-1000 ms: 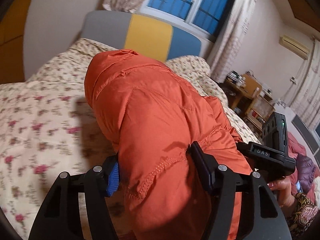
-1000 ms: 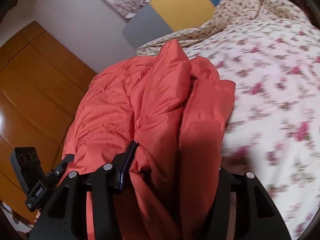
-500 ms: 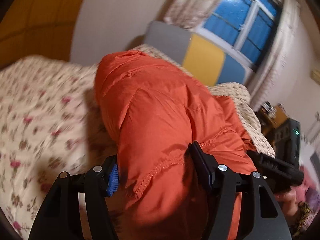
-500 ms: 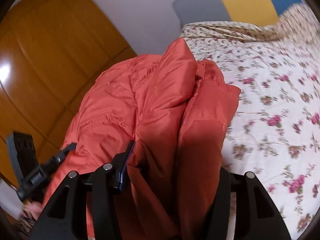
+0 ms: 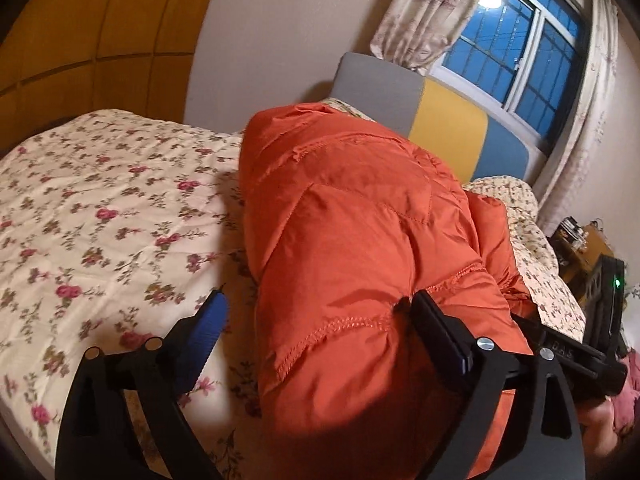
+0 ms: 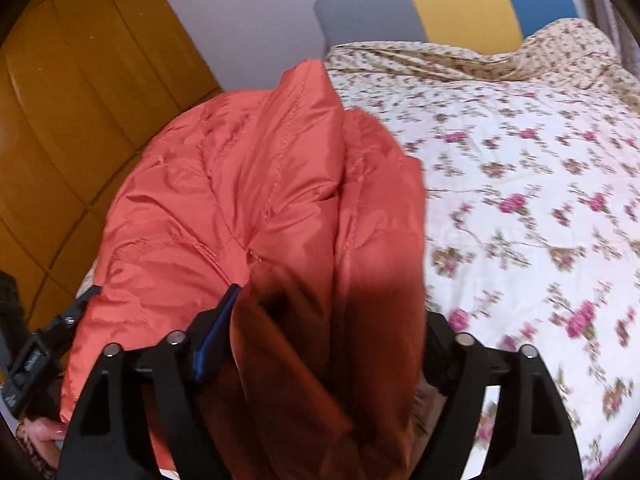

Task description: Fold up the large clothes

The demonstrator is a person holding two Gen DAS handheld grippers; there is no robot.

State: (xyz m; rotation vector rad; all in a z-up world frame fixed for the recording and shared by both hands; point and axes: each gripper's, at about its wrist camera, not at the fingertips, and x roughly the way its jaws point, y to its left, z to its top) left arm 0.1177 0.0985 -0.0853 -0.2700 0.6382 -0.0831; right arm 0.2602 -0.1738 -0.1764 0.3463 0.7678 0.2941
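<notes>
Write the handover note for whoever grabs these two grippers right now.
Left hand-held gripper: open, jaws have just been opening. The blue pad is clear of the orange jacket, which sits between the fingers.
Right hand-held gripper: open, jaws have just been opening. Jacket fabric fills the gap.
Jacket: a folded bundle lying on the floral quilt.
Done: jacket bundled and set down.
Left: draw both grippers back, then probably flatten the bundle.

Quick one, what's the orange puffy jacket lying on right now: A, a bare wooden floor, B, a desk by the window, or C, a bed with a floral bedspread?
C: the orange jacket is bundled on the cream, rose-printed bedspread, which spreads out around it.
</notes>
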